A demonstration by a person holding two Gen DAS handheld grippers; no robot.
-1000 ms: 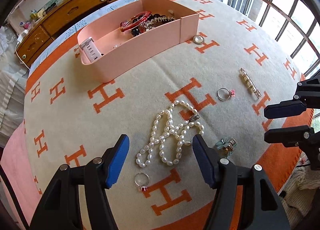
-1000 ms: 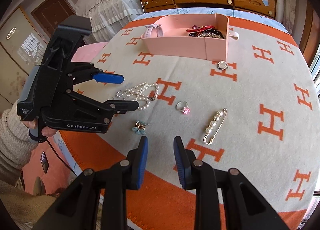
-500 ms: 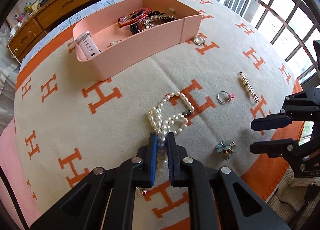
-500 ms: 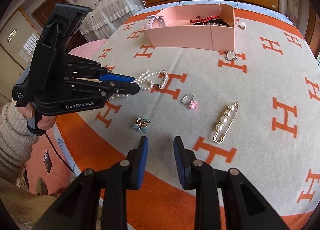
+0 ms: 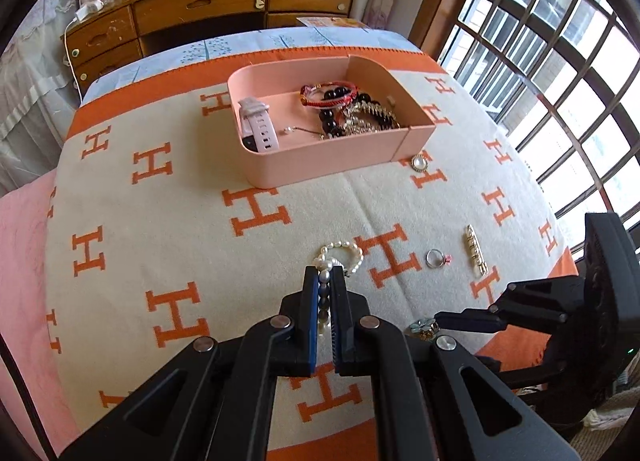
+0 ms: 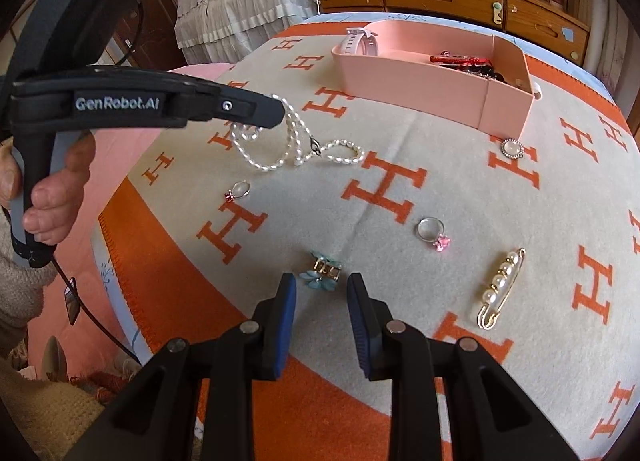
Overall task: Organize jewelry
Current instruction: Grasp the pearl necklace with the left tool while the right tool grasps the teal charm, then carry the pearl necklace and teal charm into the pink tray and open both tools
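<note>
Two tools: the left tool [image 5: 324,281] grips the pearl necklace [image 6: 296,141], partly lifted off the blanket [image 6: 400,261]; the right tool [image 6: 321,293] hovers with jaws parted near a blue flower clip [image 6: 322,271].

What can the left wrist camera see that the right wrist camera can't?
Only the left wrist view shows the barred window and the left gripper shut on the pearl necklace. Only the right wrist view shows the red-stone ring, the hand and the open right gripper. Both show the pink box, pink-stone ring and pearl pin.
</note>
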